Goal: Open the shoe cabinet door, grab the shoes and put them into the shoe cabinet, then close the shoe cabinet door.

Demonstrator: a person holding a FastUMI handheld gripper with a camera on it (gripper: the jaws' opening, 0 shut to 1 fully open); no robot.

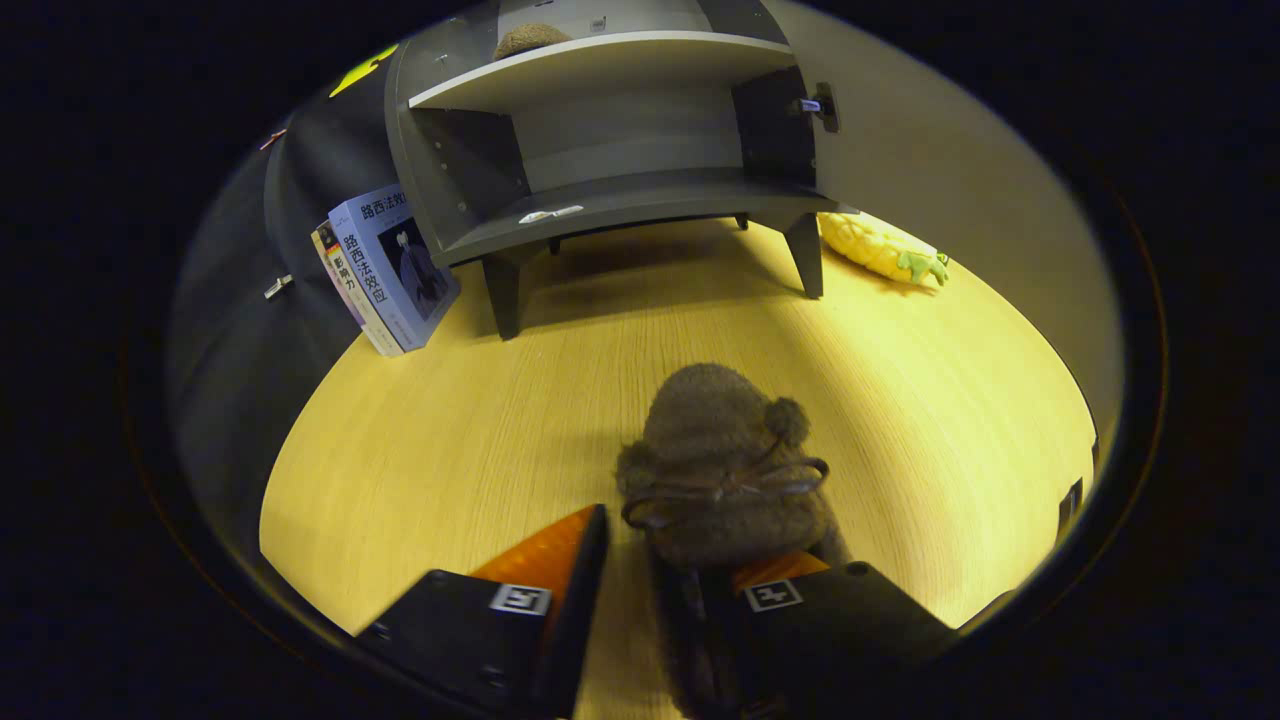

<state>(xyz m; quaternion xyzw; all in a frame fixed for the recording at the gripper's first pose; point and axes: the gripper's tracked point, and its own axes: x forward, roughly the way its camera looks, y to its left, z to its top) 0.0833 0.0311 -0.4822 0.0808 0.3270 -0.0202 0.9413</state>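
A brown fuzzy shoe (722, 465) with a thin bow lies on the wooden table (450, 440), toe toward the cabinet. Its heel end reaches back between the fingers of my gripper (690, 545). The gripper is open: the right finger (775, 580) is against the shoe's side, while a strip of table shows between the left finger (560, 550) and the shoe. Beyond stands the grey shoe cabinet (610, 190) on short legs. Its door (260, 300) is swung wide to the left. A second brown shoe (530, 38) sits on the upper shelf, and the lower shelf is bare.
Two books (385, 265) lean against the open door by the cabinet's left leg. A yellow toy corn cob (880, 250) lies on the table to the right of the cabinet. A pale wall runs along the right side.
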